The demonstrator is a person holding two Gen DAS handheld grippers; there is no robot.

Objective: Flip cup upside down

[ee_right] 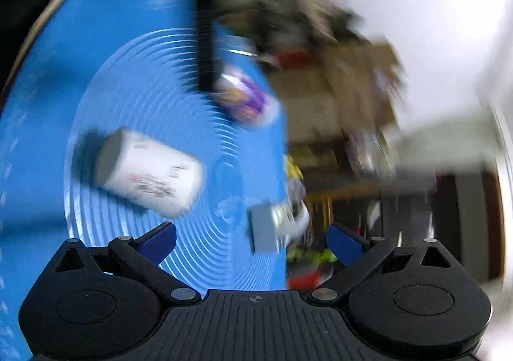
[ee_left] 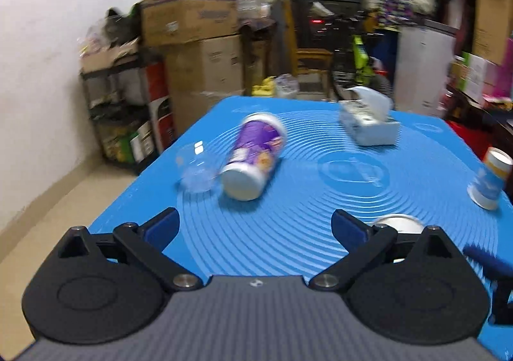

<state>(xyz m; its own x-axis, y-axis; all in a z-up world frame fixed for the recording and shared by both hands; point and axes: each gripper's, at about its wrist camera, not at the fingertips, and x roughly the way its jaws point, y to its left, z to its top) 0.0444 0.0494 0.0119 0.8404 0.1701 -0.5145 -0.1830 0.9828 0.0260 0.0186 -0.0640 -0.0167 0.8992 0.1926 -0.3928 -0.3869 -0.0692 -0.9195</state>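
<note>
A purple paper cup (ee_left: 253,157) lies on its side on the blue mat (ee_left: 288,232), its white base toward me. A clear plastic cup (ee_left: 194,168) lies just left of it. A blue-and-white paper cup (ee_left: 489,180) stands tilted at the right edge. A white cup's rim (ee_left: 399,223) shows behind my right finger. My left gripper (ee_left: 253,226) is open and empty, above the mat's near part. The right wrist view is rolled sideways and blurred. My right gripper (ee_right: 251,242) is open and empty; a white printed cup (ee_right: 150,173) and the purple cup (ee_right: 245,98) lie beyond it.
A white open box (ee_left: 368,123) sits at the mat's far right; it also shows in the right wrist view (ee_right: 272,226). Stacked cardboard boxes (ee_left: 192,40) and a shelf (ee_left: 121,111) stand left of the table. The other gripper's dark arm (ee_right: 205,24) crosses the right wrist view.
</note>
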